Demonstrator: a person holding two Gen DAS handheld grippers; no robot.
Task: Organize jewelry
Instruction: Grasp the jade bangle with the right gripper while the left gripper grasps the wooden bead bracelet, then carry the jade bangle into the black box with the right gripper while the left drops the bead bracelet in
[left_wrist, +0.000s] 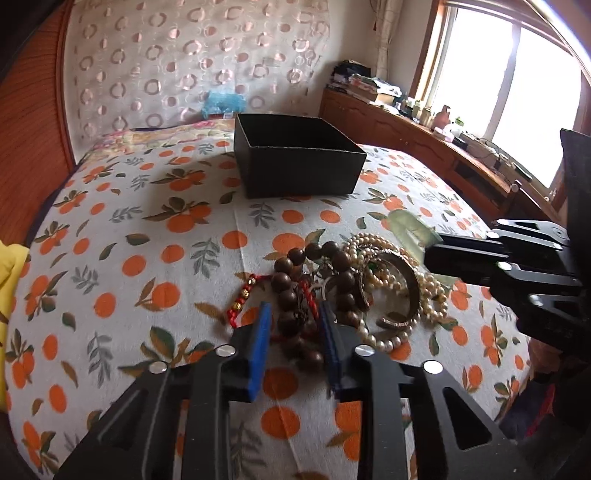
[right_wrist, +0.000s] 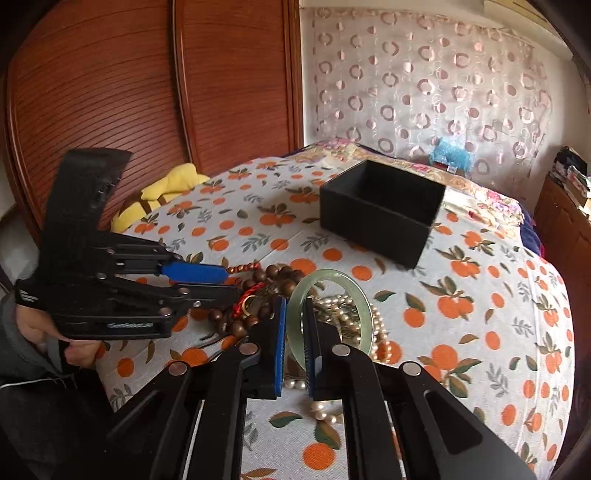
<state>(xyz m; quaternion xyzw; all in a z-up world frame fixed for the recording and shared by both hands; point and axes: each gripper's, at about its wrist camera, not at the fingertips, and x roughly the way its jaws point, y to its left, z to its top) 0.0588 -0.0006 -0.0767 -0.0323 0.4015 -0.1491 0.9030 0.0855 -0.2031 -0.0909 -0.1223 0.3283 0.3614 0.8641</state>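
Observation:
A heap of jewelry lies on the orange-print bedspread: a brown wooden bead bracelet, a red cord bracelet, a pearl necklace and a metal bangle. My left gripper is open, its blue pads on either side of the wooden beads. My right gripper is shut on a pale green jade bangle, held upright just above the pearls; it shows blurred in the left wrist view. An open black box stands farther back on the bed and also shows in the right wrist view.
A yellow cushion lies at the bed's left edge by wooden wardrobe doors. A wooden cabinet cluttered with small items runs under the window. A curtain hangs behind the bed.

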